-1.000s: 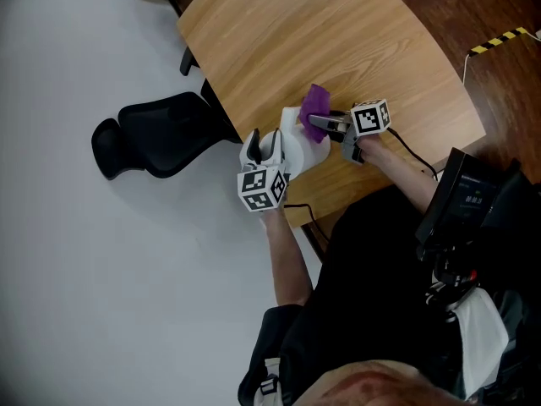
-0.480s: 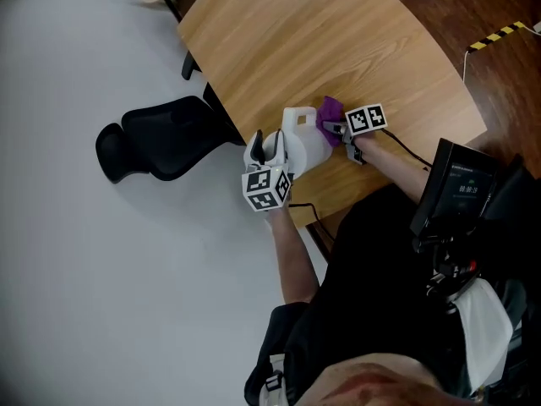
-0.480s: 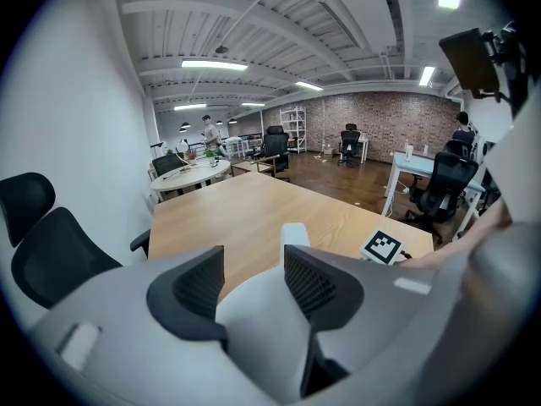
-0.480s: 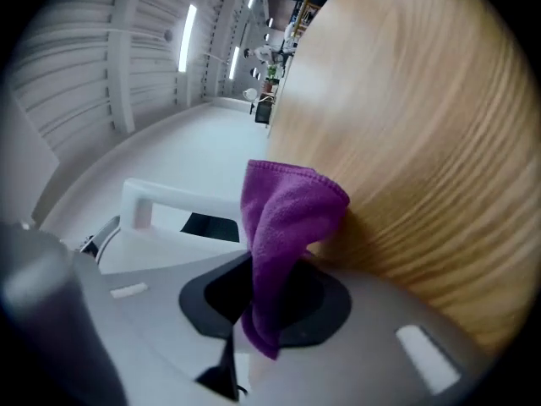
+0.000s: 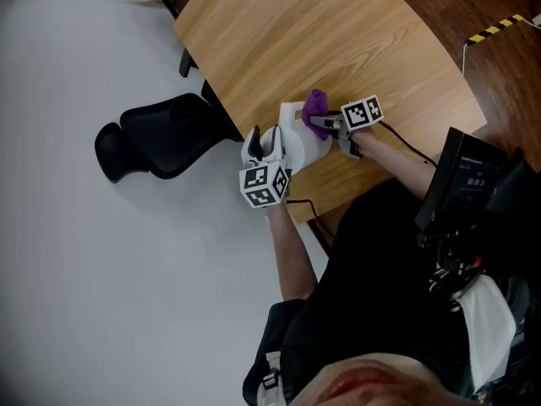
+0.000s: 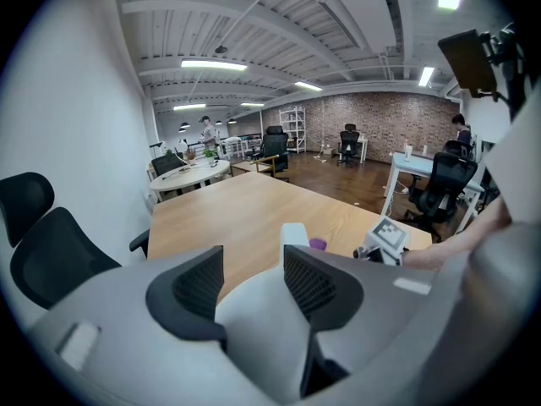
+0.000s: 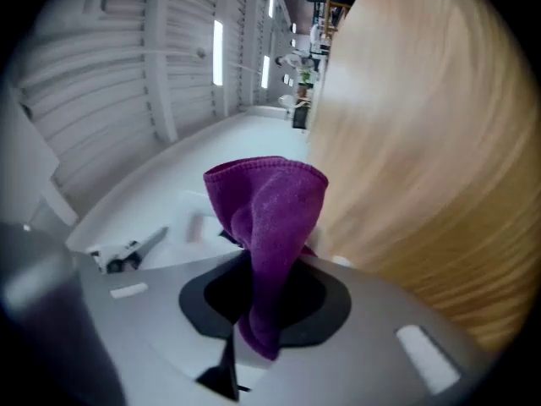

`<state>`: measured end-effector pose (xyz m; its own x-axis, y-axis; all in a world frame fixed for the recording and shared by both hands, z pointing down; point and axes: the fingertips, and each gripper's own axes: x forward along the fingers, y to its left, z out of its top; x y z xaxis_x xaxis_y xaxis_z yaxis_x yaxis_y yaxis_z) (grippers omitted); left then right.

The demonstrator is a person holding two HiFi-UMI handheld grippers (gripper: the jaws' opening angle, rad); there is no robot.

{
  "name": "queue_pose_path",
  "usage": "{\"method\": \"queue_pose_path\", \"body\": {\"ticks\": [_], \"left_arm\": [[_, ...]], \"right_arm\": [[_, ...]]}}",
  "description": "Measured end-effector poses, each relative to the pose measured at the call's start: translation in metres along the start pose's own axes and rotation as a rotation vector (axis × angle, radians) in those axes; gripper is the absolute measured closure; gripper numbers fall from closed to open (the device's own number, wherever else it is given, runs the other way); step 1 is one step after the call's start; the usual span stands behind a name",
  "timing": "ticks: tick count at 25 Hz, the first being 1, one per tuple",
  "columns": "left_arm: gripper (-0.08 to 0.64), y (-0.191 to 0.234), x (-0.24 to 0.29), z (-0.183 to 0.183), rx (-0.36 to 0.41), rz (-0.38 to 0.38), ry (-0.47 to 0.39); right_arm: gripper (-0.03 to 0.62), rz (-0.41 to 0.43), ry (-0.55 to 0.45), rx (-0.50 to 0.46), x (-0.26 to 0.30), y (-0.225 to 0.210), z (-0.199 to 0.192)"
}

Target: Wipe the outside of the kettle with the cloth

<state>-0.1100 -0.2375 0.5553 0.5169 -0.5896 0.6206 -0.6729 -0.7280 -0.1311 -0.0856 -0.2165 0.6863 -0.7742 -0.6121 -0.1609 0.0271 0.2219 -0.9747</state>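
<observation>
A white kettle (image 5: 303,139) is standing near the front edge of a wooden table (image 5: 338,41). The person's left gripper (image 5: 265,146) is clamping what looks like its handle, the jaws having just been closing onto that white part. The right gripper (image 5: 322,123) is pinching a purple cloth (image 5: 315,101) tightly between its jaws and pressing the bunched fabric against the kettle's upper side, so the wiping step appears to be under way. The next move is likely calling for sweeping the cloth around the body with steady contact, the left gripper bracing the kettle against sliding or tipping.

Smooth white plastic kettle (image 5: 303,149); nubby purple cloth (image 7: 275,210) (microfibre, by its look); table (image 5: 338,32) of satin, grained wood.
</observation>
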Motion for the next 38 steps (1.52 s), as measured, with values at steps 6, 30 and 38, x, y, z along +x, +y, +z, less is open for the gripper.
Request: {"method": "queue_pose_path", "body": {"ticks": [6,30,38], "left_arm": [[0.483,0.001,0.0,-0.003,0.064,-0.067,-0.011],[0.4,0.022,-0.017,-0.012,-0.037,0.079,-0.045],[0.4,0.025,-0.016,-0.02,0.073,-0.158,-0.038]], "right_arm": [[0.533,-0.209,0.077,0.083,-0.006,-0.067,-0.033],[0.528,0.017,-0.051,0.004,-0.006,0.012,0.054],[0.528,-0.085,0.149,0.012,-0.002,-0.027,0.016]]}}
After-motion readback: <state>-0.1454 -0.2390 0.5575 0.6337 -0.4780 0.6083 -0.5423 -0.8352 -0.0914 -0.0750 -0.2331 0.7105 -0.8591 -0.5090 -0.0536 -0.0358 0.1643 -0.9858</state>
